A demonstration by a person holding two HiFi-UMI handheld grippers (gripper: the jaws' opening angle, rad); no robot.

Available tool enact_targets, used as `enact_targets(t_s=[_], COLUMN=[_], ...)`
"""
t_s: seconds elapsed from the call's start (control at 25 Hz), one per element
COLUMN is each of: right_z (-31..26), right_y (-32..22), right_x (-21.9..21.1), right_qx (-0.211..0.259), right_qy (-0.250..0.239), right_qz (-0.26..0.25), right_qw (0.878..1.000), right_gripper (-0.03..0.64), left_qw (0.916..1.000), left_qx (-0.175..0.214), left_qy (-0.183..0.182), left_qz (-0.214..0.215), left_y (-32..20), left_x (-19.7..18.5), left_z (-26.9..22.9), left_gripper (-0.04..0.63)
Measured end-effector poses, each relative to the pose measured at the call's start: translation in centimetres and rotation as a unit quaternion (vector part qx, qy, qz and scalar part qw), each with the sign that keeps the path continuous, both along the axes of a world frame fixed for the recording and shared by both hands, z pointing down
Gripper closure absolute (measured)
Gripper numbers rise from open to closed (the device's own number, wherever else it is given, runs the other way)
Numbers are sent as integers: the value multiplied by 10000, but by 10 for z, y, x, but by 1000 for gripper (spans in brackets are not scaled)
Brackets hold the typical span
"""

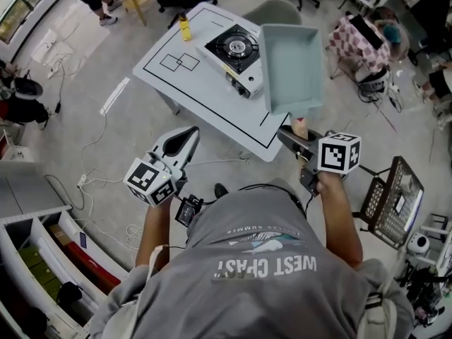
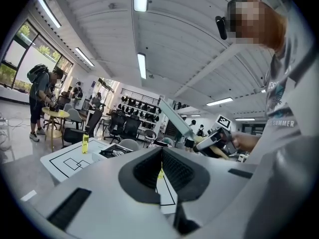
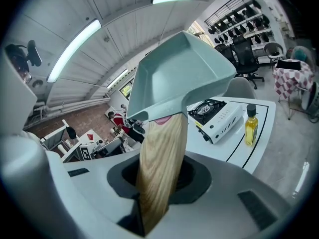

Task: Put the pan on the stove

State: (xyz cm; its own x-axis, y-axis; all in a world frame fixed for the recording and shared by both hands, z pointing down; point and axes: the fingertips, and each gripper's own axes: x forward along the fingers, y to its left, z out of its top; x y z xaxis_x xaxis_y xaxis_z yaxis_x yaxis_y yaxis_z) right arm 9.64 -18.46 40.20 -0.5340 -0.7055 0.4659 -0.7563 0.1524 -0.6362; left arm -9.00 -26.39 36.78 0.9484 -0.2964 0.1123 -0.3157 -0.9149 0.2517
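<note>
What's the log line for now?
right hand-held gripper: shut on pan | pan: airborne, not on stove | left hand-held gripper: shut, empty

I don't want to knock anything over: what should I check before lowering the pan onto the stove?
1. Grip: right gripper shut on the pan by its handle: ok.
2. Top of the stove bare: ok.
3. The bottle apart from stove: ok.
4. The left gripper empty, clear of stove: ok.
5. Pan above the burner: not ok, held off to one side.
</note>
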Motion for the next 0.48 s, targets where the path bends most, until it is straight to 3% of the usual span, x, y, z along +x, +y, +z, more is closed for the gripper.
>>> enact_targets(t_s=[0.48], right_z=[16], right_y=[-63], right_x=[19], right_qx=[-5], right_qy=[-133], right_qz=[-350], right_qw=[9993], right_gripper=[525], left_qw=[9982], left_qx=[-42], left_qy=[-119], left_qz=[-593], left_y=[-21], left_x=[-3], left_z=[5], left_gripper=[595])
